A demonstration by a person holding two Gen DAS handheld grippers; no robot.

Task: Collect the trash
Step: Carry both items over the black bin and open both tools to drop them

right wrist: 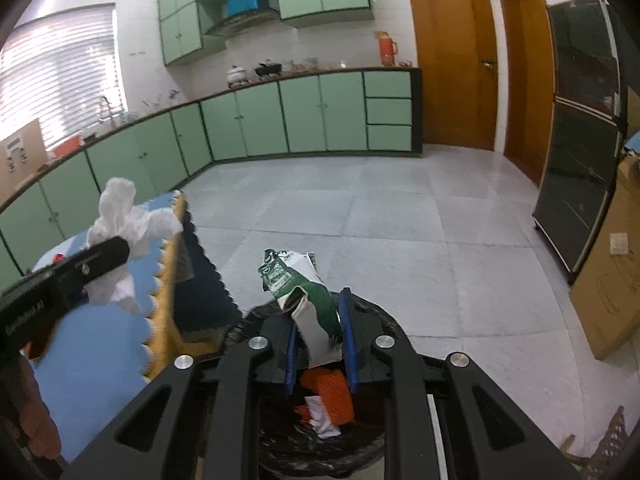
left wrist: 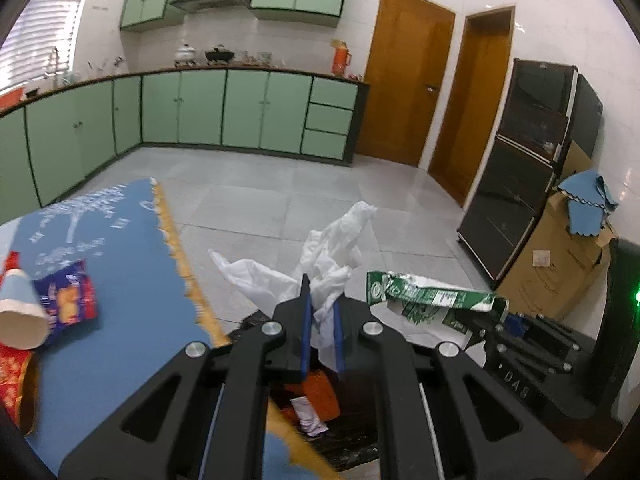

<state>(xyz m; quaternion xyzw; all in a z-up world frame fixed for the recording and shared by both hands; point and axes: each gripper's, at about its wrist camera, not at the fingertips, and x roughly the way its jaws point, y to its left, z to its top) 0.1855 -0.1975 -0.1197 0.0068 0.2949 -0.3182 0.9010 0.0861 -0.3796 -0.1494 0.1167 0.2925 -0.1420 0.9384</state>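
Note:
My left gripper [left wrist: 323, 312] is shut on a crumpled white tissue [left wrist: 328, 252] and holds it past the table edge, above the black-lined trash bin [left wrist: 352, 444]. The tissue also shows in the right wrist view [right wrist: 120, 224], pinched by the left gripper's finger [right wrist: 100, 260]. My right gripper [right wrist: 320, 328] is shut on a flattened green and white carton [right wrist: 304, 292] and holds it over the bin [right wrist: 392, 328]. The carton shows in the left wrist view [left wrist: 432, 300]. Orange and white trash [right wrist: 328, 400] lies inside the bin.
A blue-clothed table [left wrist: 120, 280] at left holds a paper cup [left wrist: 20, 312], a blue snack wrapper [left wrist: 68, 296] and a red wrapper [left wrist: 16, 376]. A black cabinet [left wrist: 520, 184] and cardboard boxes [left wrist: 560, 264] stand at right. Grey tiled floor [right wrist: 400, 220] lies ahead.

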